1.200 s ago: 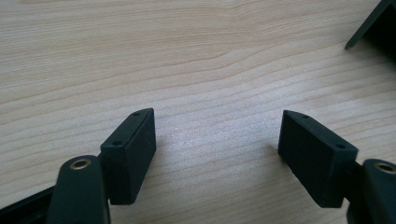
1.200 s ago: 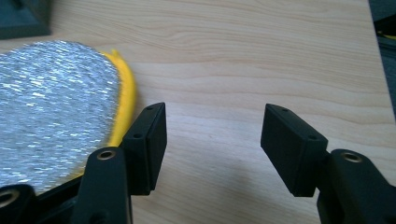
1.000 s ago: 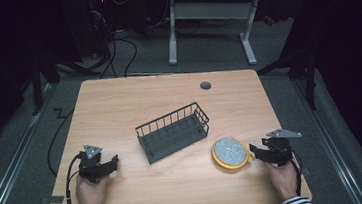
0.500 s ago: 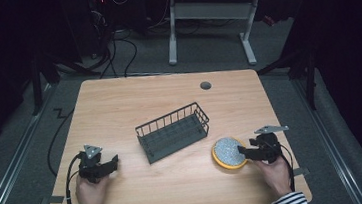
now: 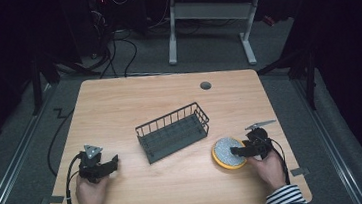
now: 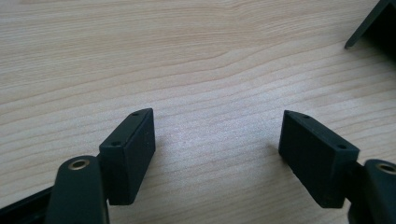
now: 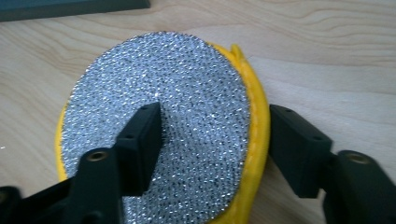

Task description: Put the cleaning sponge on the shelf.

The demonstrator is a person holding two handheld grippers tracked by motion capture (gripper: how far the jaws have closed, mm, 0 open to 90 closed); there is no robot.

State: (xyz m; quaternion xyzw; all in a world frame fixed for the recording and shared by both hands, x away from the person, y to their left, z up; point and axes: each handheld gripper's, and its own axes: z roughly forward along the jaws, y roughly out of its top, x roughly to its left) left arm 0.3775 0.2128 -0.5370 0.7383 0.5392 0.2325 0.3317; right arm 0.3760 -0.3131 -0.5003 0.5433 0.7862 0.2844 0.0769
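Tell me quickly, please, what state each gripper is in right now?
Left gripper: open, nothing between its jaws.
Right gripper: open, jaws astride the edge of the scouring pad, not clamped.

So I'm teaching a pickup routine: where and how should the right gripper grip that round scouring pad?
Probably across the scouring pad's yellow edge nearest the right gripper, coming in low from the person's side. The pad lies flat on the table, so only its rim offers a pinch; the jaws already straddle that edge.

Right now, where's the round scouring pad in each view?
High view: scouring pad right of the wire basket, at the right gripper.
Right gripper view: pad centre, open jaws straddling its yellow edge.
Left gripper view: not in it.
Shared landmark: the basket, dark edge top left in the right gripper view.
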